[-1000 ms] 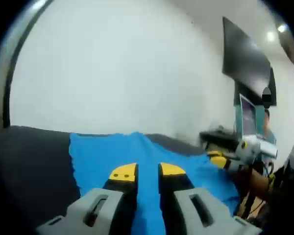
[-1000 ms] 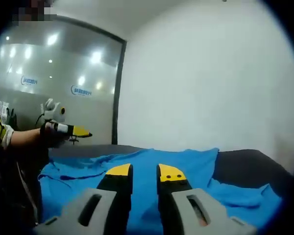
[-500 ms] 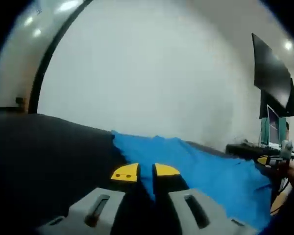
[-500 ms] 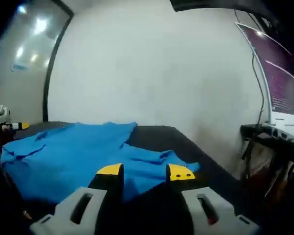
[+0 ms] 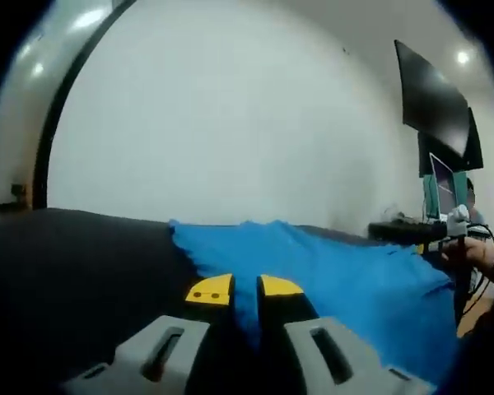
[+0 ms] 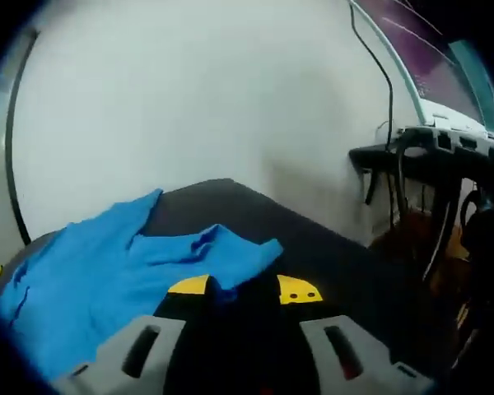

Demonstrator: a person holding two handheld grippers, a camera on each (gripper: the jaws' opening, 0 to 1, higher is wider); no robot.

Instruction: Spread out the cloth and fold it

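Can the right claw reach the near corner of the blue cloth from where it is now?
Probably yes. In the right gripper view the right claw stands open, and the corner of the blue cloth lies flat on the dark table just ahead of its tips. Nothing stands between them.

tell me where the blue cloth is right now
The blue cloth lies on the dark table, running right from the left gripper in the left gripper view; in the right gripper view its corner reaches the right gripper.
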